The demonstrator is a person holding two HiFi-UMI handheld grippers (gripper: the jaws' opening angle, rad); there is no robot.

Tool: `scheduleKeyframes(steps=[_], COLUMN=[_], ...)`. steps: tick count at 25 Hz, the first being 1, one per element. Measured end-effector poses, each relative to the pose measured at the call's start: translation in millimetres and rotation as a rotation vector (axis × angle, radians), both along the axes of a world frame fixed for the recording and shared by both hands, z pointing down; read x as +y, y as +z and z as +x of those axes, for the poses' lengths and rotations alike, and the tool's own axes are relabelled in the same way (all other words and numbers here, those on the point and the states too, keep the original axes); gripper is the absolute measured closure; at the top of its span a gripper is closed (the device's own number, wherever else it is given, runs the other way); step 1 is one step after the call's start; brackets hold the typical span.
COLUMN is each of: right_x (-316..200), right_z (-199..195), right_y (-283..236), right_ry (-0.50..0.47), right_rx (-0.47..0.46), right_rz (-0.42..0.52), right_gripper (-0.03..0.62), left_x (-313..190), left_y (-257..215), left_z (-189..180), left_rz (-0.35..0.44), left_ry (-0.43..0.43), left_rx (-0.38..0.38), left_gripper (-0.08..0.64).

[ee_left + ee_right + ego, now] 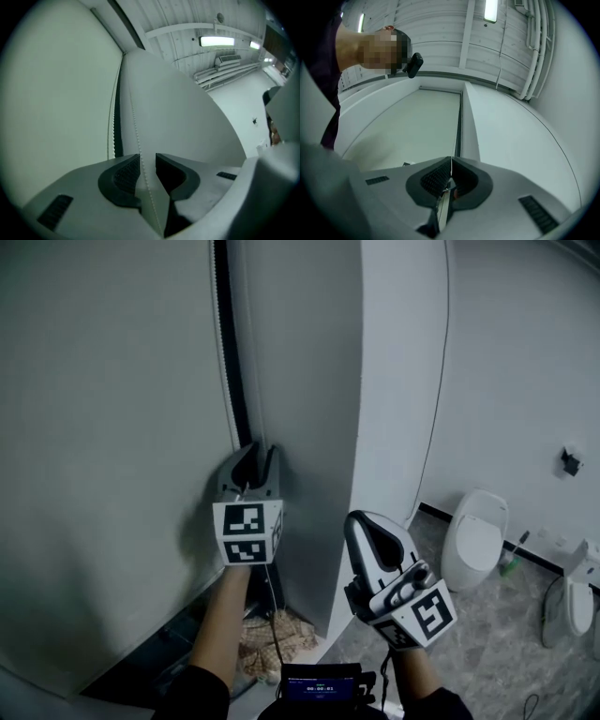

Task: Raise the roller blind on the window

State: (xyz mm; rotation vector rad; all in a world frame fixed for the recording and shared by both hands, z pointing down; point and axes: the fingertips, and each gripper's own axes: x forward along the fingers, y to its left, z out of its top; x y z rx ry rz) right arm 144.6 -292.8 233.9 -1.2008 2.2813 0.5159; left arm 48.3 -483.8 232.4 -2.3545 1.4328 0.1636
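The grey roller blind (112, 427) hangs down at the left, with a dark gap along its right edge. Its white bead chain (133, 122) runs up beside that gap. My left gripper (260, 454) is raised against the gap. In the left gripper view its jaws (147, 161) stand slightly apart, the chain passing between them close to the left pad. My right gripper (362, 521) hangs lower and to the right, away from the blind, in front of the white pillar (309, 381). In the right gripper view its jaws (451, 161) are shut with nothing seen held.
A white toilet (473, 540) and a green-handled brush (511, 559) stand on the grey tiled floor at the right, with another white fixture (578, 601) at the edge. Crumpled cloth (267, 638) lies below the blind. A small screen device (321, 682) sits at my chest.
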Motion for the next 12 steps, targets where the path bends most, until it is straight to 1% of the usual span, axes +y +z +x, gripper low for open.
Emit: scheduleKeyframes(steps=[3, 5, 6, 7, 9, 12], right_x=[3.3, 3.0, 2.4, 1.5, -1.4, -4.2], right_z=[8.0, 9.8, 10.5, 11.2, 12.8, 10.1], right_y=[1.7, 4.2, 5.4, 7.1, 11.3, 4.2], right_ry=[0.019, 0.022, 0.024, 0.027, 0.029, 0.017], right_rx=[0.013, 0.013, 0.011, 0.012, 0.014, -0.001], right_rz=[0.001, 0.0, 0.001, -0.002, -0.02, -0.016], right_gripper=[0.583, 0.582, 0.583, 0.583, 0.583, 0.581], left_x=[-18.0, -23.0, -22.5, -19.7, -7.9, 18.0], left_y=[-0.8, -1.1, -1.4, -1.9, -2.0, 8.0], left_z=[-3.0, -7.7, -9.5, -10.4, -7.7, 3.3], left_rz=[-0.087, -0.112, -0.112, -0.102, -0.061, 0.014], left_ry=[0.057, 0.093, 0.104, 0.109, 0.106, 0.113], left_rx=[0.082, 0.121, 0.132, 0.135, 0.108, 0.037], left_gripper=[0.495, 0.496, 0.505, 0.545, 0.549, 0.549])
